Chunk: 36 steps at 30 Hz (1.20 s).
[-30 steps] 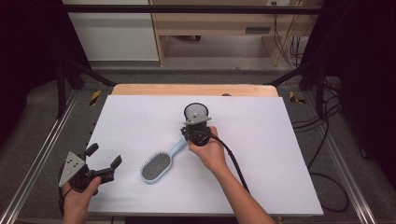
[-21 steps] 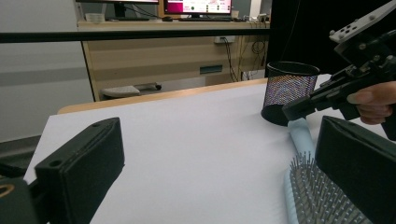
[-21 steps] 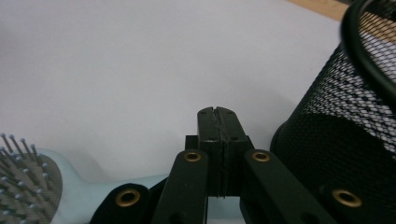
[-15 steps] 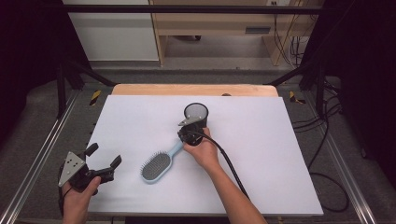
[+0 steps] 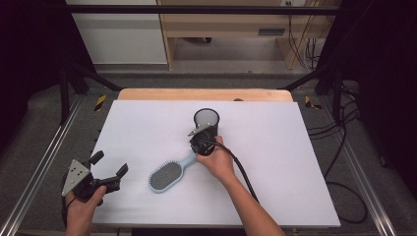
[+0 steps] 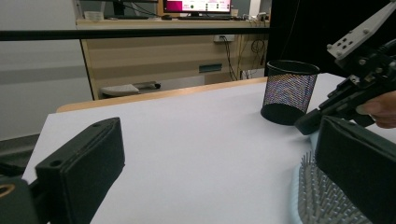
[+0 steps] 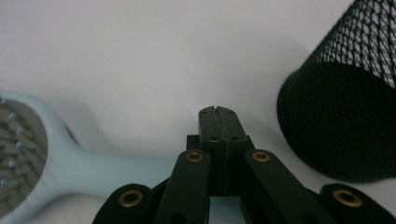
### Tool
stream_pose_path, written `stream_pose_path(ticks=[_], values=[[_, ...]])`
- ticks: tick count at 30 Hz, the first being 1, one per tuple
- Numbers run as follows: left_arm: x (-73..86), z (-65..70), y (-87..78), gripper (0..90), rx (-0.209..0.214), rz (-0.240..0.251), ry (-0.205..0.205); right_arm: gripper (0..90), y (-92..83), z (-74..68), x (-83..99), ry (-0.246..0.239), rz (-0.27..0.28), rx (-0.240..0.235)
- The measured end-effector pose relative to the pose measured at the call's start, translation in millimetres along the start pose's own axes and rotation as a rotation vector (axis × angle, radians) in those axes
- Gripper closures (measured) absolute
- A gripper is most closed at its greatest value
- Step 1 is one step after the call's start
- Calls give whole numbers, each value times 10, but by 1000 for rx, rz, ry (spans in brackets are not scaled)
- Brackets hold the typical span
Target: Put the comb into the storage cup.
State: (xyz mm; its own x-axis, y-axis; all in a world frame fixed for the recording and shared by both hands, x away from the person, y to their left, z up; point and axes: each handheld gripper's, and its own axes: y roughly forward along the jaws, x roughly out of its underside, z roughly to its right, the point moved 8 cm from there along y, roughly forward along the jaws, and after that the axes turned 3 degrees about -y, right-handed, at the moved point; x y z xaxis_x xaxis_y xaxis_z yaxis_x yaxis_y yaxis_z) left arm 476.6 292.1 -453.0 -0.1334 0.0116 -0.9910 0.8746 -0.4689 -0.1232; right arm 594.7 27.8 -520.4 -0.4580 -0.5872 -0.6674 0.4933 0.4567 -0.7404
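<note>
The left gripper [image 5: 109, 167] is held low at the table's [image 5: 295, 147] near left corner, jaws released and wide. The hairbrush [image 5: 169, 173] lies to its right. The right gripper [image 7: 218, 114] is clenched, nothing grasped, over the brush handle, beside the mesh cup [image 5: 206, 120].

1. A hairbrush [image 5: 169, 173] lies near the middle of the table [image 5: 295, 162], handle toward a mesh cup [image 5: 206, 121] standing behind it.
2. The right gripper [image 5: 198, 142] sits over the handle end, just before the cup.
3. The left gripper [image 5: 101, 173] is at the table's front left edge, well apart.
</note>
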Motion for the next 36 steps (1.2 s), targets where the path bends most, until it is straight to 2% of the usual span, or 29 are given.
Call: stream_pose_path(ticks=[5, 9, 15, 18, 23, 25, 36], values=[[-4, -33, -7, 17, -13, 3, -8, 900, -120, -26, 129, 25, -2, -17], [-1, -60, -18, 18, -19, 2, -10, 900, -228, -91, 267, 17, -30, -42], [2, -56, -18, 18, -19, -2, -8, 900, -377, -163, 395, 24, -16, -52], [7, -49, -11, 18, -18, -5, -7, 900, -442, -178, 471, 35, -28, -53], [9, -49, -25, 18, -21, -5, -7, 900, -528, -243, 569, 27, -40, -71], [20, -55, -24, 18, -24, -12, -3, 900, -601, -311, 644, 8, -44, -82], [27, -83, -24, 23, -35, -15, -7, 900, -737, -506, 844, 13, -23, -114]])
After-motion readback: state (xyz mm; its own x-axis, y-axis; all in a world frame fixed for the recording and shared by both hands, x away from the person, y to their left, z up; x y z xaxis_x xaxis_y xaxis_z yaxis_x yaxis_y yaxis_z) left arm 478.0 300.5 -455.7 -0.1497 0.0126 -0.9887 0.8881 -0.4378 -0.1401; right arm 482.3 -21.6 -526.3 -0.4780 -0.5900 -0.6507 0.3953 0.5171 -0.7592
